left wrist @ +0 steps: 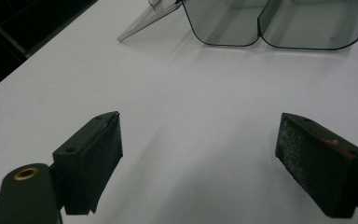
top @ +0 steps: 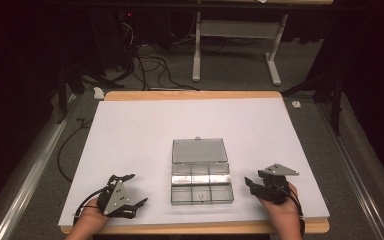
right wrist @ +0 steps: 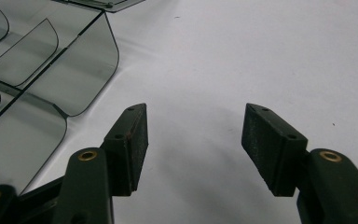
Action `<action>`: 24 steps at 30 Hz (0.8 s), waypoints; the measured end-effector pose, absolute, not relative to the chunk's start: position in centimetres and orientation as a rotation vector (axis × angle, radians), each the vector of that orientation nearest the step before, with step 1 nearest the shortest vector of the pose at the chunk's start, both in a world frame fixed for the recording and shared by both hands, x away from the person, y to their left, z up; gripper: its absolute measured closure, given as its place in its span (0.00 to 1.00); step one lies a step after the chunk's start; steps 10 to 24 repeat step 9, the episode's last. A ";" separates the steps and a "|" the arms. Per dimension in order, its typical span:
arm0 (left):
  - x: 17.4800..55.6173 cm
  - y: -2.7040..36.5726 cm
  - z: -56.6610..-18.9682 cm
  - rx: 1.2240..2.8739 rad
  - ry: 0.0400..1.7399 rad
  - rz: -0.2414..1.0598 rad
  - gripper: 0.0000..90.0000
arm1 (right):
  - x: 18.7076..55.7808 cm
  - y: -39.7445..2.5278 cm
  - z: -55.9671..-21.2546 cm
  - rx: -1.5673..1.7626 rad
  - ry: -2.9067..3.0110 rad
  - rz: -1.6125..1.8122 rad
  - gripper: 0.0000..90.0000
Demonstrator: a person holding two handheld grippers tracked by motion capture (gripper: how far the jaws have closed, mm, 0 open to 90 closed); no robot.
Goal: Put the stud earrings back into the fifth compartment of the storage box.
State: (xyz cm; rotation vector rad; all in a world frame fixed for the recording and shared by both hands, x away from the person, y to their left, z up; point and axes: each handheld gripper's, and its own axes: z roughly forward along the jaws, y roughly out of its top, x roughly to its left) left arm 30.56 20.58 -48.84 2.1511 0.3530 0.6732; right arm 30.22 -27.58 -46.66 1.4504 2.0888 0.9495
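Smoky clear plastic is catching the light at the lower middle of the high view, where an open compartment box [top: 201, 187] is lying on the white worktop [top: 130, 135], its lid [top: 199, 150] folded back flat toward the top of the frame. The left claw [top: 132, 202] is resting at the lower left, well apart from the box, with its jaws spread wide and gripping nothing; in the left gripper view the box is sitting at the upper right of the frame, beyond the open pads. The right claw [top: 248, 184] is sitting just right of the box, jaws likewise apart and empty, and in the right gripper view the box's curved dividers are showing at the upper left. To my eye the danger is the box skidding: it looks light, so a one-sided nudge from the nearer right claw could push it across the smooth sheet, or flip the lid unevenly.
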 end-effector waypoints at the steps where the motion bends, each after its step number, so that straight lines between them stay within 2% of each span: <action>1: 30.5 20.6 -48.8 2.148 0.351 0.676 0.17 | 30.2 -27.6 -46.6 1.451 2.087 0.949 0.46; 24: 30.5 20.8 -48.8 2.131 0.351 0.670 0.17 | 30.3 -27.4 -46.6 1.449 2.082 0.937 0.45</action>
